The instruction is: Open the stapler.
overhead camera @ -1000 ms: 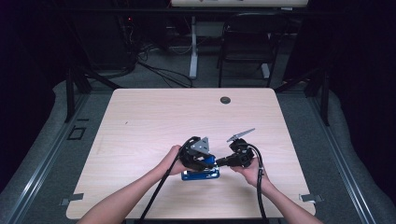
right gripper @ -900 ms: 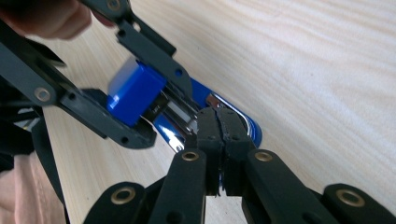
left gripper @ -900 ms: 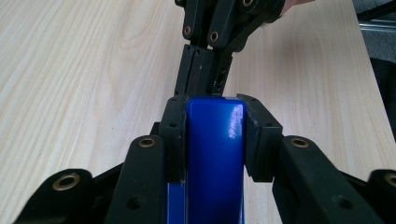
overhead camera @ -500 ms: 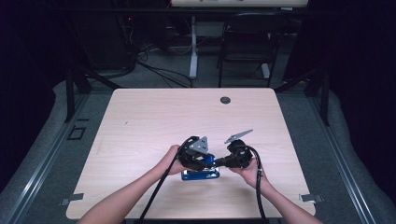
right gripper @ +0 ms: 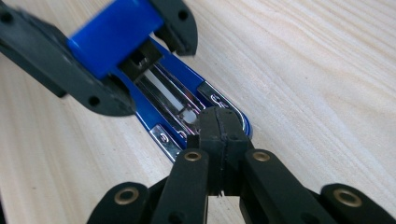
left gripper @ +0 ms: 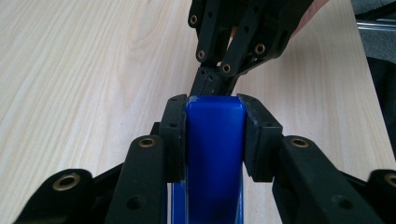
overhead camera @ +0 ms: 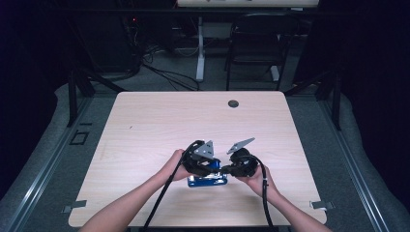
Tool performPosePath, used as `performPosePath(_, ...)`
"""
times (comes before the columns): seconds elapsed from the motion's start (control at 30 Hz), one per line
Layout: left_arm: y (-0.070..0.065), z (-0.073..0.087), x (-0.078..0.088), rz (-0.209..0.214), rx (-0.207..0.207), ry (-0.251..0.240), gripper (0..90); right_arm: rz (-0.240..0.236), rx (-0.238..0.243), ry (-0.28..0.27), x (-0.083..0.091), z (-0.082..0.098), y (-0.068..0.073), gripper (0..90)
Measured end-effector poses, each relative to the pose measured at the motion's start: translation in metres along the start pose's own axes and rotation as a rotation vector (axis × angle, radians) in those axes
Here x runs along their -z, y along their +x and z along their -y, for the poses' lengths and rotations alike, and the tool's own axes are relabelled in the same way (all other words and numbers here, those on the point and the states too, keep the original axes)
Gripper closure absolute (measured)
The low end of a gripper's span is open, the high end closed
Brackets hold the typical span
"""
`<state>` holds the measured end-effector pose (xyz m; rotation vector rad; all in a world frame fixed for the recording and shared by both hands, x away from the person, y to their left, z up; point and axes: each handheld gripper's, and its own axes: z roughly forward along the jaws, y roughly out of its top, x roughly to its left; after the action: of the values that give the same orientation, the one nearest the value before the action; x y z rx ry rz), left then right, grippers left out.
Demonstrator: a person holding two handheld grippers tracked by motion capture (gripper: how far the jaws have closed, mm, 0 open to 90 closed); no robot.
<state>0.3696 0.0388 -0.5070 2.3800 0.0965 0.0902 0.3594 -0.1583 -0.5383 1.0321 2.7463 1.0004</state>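
Observation:
A blue stapler [overhead camera: 208, 181] lies on the wooden table [overhead camera: 145, 130] near the front edge, hinged open. My left gripper [left gripper: 215, 116] is shut on its raised blue top cover [left gripper: 215, 144], one jaw on each side. The chrome staple channel [right gripper: 173, 100] lies bare on the blue base. My right gripper [right gripper: 219, 126] is shut, jaws pressed together, with its tips at the front end of that channel. In the high view the left gripper [overhead camera: 205, 166] and right gripper [overhead camera: 227, 170] meet over the stapler, each held by a hand.
A dark round grommet [overhead camera: 233, 103] sits near the table's far edge. Beyond the table stand a black chair [overhead camera: 256, 43] and floor cables [overhead camera: 164, 72]. Bare wood stretches to the left and far side of the stapler.

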Motion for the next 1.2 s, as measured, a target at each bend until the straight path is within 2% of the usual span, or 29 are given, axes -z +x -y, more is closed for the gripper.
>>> performPosePath(0.4, -0.001, -0.002, 0.009, -0.011, -0.010, 0.025, 65.8, 0.015, 0.026, 0.006, -0.002, 0.000, 0.002, 90.0)
performPosePath(0.73, -0.003, -0.002, 0.016, -0.014, -0.008, 0.033, 66.0, 0.019, 0.002, -0.004, -0.003, 0.001, 0.003, 90.0)
performPosePath(0.87, -0.002, 0.000, 0.024, -0.011, -0.007, 0.038, 66.0, 0.020, 0.001, -0.010, -0.003, 0.001, 0.003, 90.0)
performPosePath(0.9, -0.002, 0.001, 0.026, -0.010, -0.003, 0.037, 66.1, 0.025, 0.016, 0.010, -0.002, 0.000, 0.003, 90.0)
performPosePath(0.97, -0.002, 0.003, 0.030, -0.010, 0.000, 0.034, 66.0, 0.026, 0.017, 0.017, -0.001, 0.000, 0.003, 90.0)
performPosePath(1.1, -0.002, 0.006, 0.037, -0.008, 0.001, 0.036, 66.1, 0.037, 0.028, 0.017, -0.002, 0.000, 0.004, 90.0)
performPosePath(1.2, -0.001, 0.010, 0.042, -0.006, 0.013, 0.020, 66.1, 0.038, 0.021, 0.005, -0.003, 0.000, 0.005, 90.0)
